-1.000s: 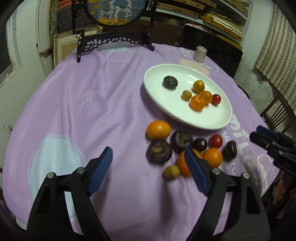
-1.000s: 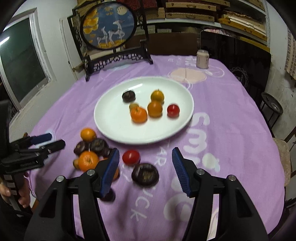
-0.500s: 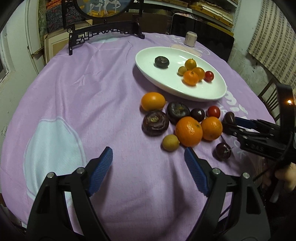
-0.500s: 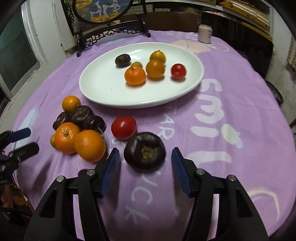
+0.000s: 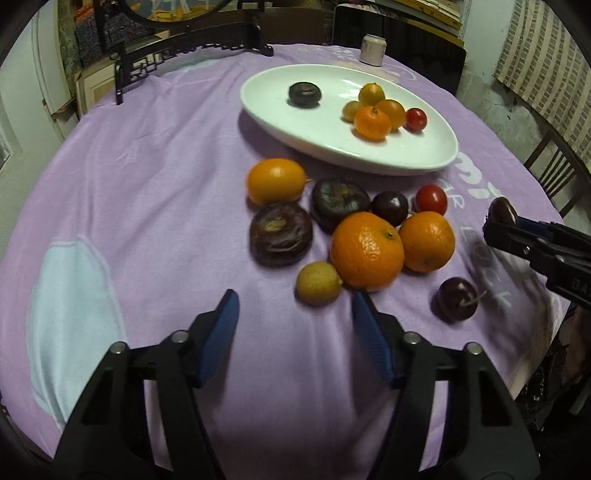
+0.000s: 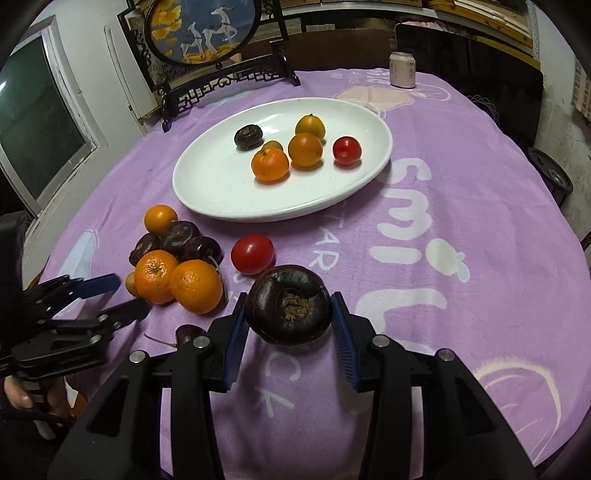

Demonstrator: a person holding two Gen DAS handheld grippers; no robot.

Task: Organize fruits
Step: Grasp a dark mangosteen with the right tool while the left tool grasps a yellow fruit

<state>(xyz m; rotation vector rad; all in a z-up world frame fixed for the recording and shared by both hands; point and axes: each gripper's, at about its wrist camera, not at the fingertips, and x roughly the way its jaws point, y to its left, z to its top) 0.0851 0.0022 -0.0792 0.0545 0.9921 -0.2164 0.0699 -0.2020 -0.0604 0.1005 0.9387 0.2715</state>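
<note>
**Dark round fruit clamped in the right gripper; left gripper closing on nothing**

At the far left of the right wrist view, the left gripper [image 6: 110, 297] reaches in over the cloth, black-framed with ribbed blue pads. Its jaws are closing, with nothing between them, and the small yellow-green fruit [image 5: 318, 283] lies just ahead of the tips. A hand [image 6: 22, 397] grips its handle at the frame's edge.

Next comes the loose pile on the purple tablecloth [image 6: 461, 184], a soft fleecy fabric printed with white letters. Counted in the left wrist view, the pile has:
- two glossy, dimpled mandarins [image 5: 366, 251], touching each other
- one smooth oval orange-yellow fruit [image 5: 275, 180]
- two flattened, wrinkled dark purple fruits [image 5: 280, 233]
- one smooth dark plum [image 5: 389, 208]
- one shiny red tomato [image 6: 252, 254]
- the small yellow-green fruit

A stemmed dark cherry-like fruit [image 5: 455, 298] lies alone, apart from the pile.

Behind the pile sits the oval white plate [image 6: 214, 184], glazed and smooth. It holds six pieces: one dark wrinkled fruit, one mandarin, two smooth orange-yellow fruits, one red tomato and one small yellowish fruit half hidden behind the mandarin.

Toward the right, the right gripper [image 6: 289, 328] has its blue pads pressed on either side of a dark round fruit [image 6: 289, 308], matte and wrinkled, with a rough brown centre facing the camera. The fruit is over the cloth, near the red tomato; I cannot tell whether it rests on the cloth.

At the far edge stand a carved black frame with a round deer picture [image 6: 201, 31] and a pale can [image 6: 402, 70].
</note>
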